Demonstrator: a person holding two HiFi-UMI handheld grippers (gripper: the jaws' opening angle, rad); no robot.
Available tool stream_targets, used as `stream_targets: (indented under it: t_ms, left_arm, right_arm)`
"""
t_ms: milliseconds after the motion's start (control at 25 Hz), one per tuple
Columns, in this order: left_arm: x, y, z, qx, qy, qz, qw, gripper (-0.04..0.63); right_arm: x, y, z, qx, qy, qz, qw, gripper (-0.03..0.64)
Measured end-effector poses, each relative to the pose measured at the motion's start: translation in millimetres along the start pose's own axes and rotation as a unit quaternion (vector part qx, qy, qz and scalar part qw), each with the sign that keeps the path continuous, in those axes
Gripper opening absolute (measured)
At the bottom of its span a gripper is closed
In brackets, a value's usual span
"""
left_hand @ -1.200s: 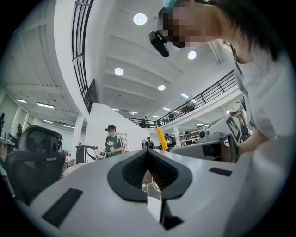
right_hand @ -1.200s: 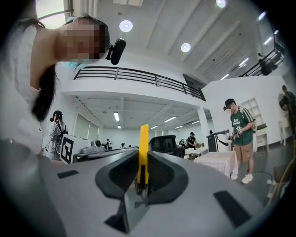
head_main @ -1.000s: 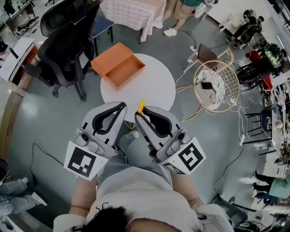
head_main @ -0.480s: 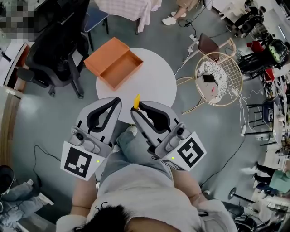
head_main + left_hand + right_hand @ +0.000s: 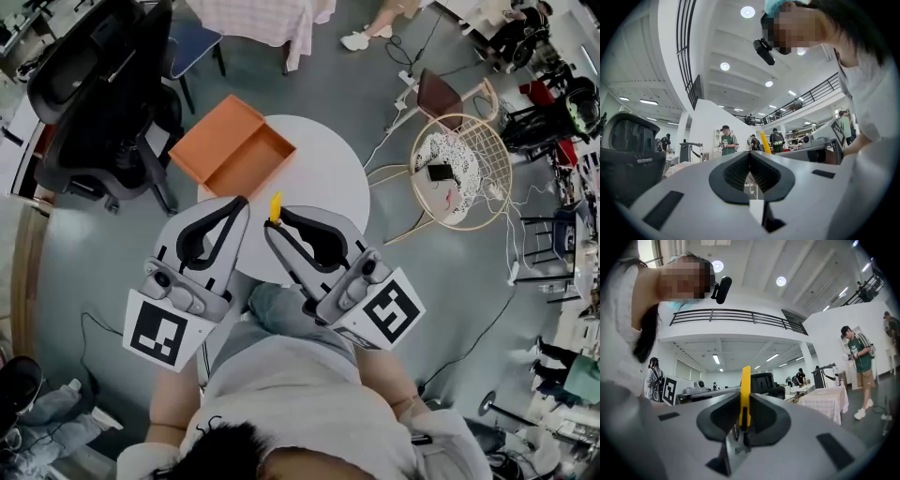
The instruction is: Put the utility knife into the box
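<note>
**Knife in the right jaws, box up at eleven o'clock**

The right gripper point(image 5: 274, 223) is clamped on the yellow utility knife point(image 5: 275, 206). Its own view shows the jaws pressed against both flat sides of the handle. The knife's long axis runs straight along the jaws, so its free end sticks out past the tips toward twelve o'clock in the head view.

The orange box point(image 5: 246, 157) sits open side up on the round white table point(image 5: 323, 183), at about eleven o'clock from the knife tip and near it, but not under it.

The left gripper point(image 5: 242, 202) has its jaws together with nothing between them. Its tips look just beside the box's near corner, though their height above it cannot be told.

Since the right gripper carries the knife, the coming move likely calls for a short carry forward and leftward over the box's near wall before the jaws part.
</note>
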State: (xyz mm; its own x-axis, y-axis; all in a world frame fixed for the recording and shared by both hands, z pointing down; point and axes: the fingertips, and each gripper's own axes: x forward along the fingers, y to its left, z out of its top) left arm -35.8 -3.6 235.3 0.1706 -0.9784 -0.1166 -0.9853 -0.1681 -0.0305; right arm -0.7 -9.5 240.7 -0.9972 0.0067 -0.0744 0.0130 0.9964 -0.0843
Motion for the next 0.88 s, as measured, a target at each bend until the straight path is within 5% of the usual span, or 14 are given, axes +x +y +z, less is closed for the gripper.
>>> stream_targets:
  t_ms: [880]
  left_arm:
    - [72.2, 27.2, -6.8, 0.008, 0.009, 0.005, 0.9999, 0.009]
  right_arm:
    - [11.5, -74.0, -6.3, 0.024, -0.010, 0.013, 1.000, 0.067]
